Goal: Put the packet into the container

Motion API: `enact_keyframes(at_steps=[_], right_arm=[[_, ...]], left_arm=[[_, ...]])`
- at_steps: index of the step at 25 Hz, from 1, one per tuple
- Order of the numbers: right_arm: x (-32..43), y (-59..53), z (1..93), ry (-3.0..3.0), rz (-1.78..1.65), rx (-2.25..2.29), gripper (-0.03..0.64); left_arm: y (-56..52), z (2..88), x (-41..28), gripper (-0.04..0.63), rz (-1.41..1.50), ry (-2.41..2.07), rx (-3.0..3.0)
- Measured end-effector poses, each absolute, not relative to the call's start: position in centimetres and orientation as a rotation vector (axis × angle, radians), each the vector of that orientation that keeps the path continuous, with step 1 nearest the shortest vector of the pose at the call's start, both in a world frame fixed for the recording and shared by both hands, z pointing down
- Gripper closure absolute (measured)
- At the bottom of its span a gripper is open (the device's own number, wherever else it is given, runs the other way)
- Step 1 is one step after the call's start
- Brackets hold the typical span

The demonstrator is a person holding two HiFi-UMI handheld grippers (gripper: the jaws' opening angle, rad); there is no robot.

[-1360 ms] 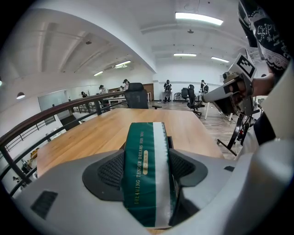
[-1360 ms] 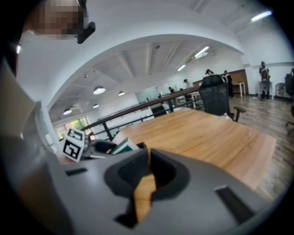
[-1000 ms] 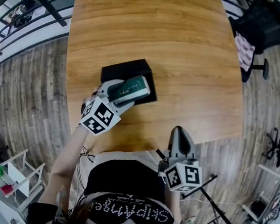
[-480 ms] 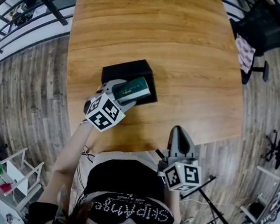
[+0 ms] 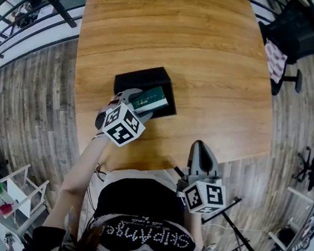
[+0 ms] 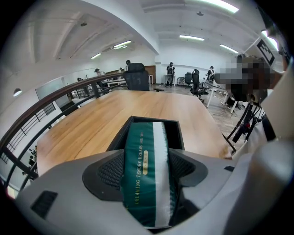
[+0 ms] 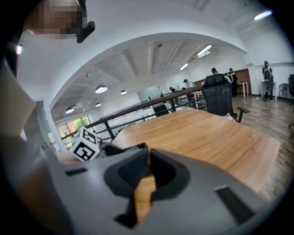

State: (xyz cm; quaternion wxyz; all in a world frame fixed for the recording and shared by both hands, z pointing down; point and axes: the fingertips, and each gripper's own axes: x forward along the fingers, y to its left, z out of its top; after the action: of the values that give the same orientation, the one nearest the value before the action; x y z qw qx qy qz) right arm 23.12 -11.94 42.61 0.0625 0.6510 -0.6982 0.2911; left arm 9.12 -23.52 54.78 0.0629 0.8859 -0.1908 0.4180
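- The left tongs [image 6: 147, 170] are clamped on the packet [image 6: 145, 142], with one ribbed dark pad on each long side of it. The near end of the packet sits deep between the jaws, and the far end reaches over the container [image 6: 177, 131].
- The step in hand seems to be lowering the packet into the container. To do it well, I would keep the packet in line with the container's long side and put the far end down inside the far wall. I would let go only when it lies low inside.
- The packet looks almost as wide as the opening, so there is little play at the sides.
- The packet is a soft, puffy pillow of glossy film, green with a white stripe and gold print. It probably gives under the pads.
- The container is a black, matte, rectangular box with an open top and thin straight walls. It may slide if a wall is pushed.
- The right tongs [image 7: 147, 170] are closed on nothing. They are well apart from the container, on its right and nearer to the person.
- The desk [image 5: 209, 55] around the container is smooth wood with a long grain.
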Motion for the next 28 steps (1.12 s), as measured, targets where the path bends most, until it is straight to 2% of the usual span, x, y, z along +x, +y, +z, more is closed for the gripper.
enact_keyframes(at_steps=[28], right_arm=[[21.6,-15.0,43.1,-2.322,0.872,1.672,0.575]], left_arm=[[-23.9,56.2,9.3,0.264,1.362,-0.585,2.561]])
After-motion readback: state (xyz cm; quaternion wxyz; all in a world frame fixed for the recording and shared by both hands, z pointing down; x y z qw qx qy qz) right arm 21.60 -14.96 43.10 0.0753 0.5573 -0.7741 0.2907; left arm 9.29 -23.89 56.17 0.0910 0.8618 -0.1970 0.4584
